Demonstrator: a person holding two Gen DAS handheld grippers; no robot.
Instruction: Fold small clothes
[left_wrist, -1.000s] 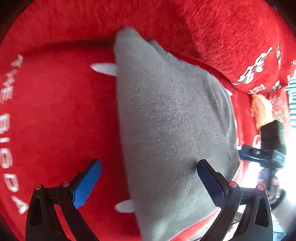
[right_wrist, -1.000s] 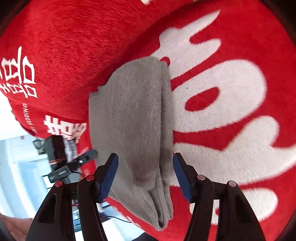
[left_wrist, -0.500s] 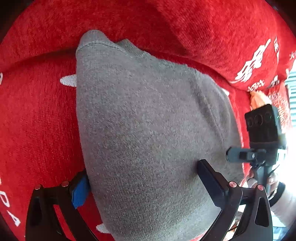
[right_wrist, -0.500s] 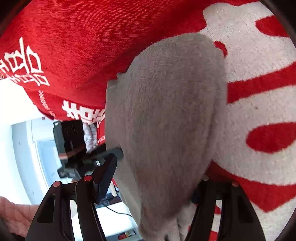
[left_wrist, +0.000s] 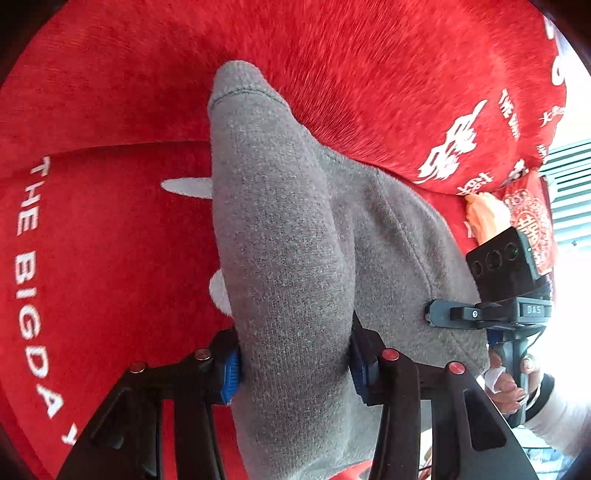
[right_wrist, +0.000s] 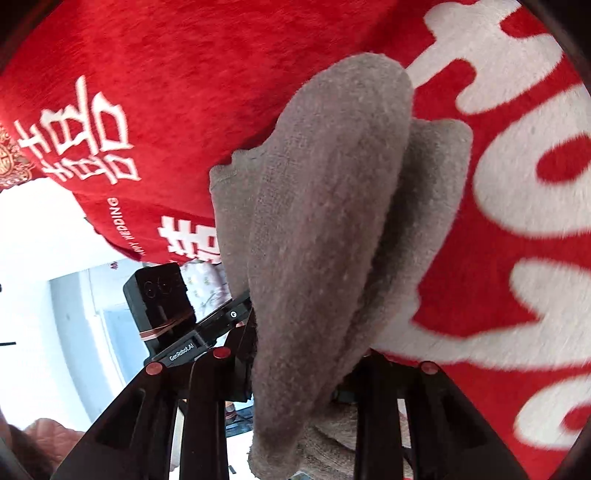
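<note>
A small grey knitted garment (left_wrist: 280, 236) lies bunched on a red blanket (left_wrist: 96, 236) with white lettering. My left gripper (left_wrist: 293, 363) is shut on one end of the garment, its blue pads pressed into a thick fold. My right gripper (right_wrist: 301, 365) is shut on the other end of the same garment (right_wrist: 325, 206), which rises in a doubled fold between the black fingers. The fabric hides both sets of fingertips. The right gripper's body also shows at the right of the left wrist view (left_wrist: 502, 291).
The red blanket (right_wrist: 517, 206) with large white characters covers the whole surface, humped at the back. An orange item (left_wrist: 484, 218) lies at the far right edge. A bright white room and floor show beyond the blanket's edge (right_wrist: 48, 258).
Both grippers closed from open onto the grey garment. The cloth is now pinched into a raised ridge between each pair of fingers, and the two grippers sit nearer each other.
</note>
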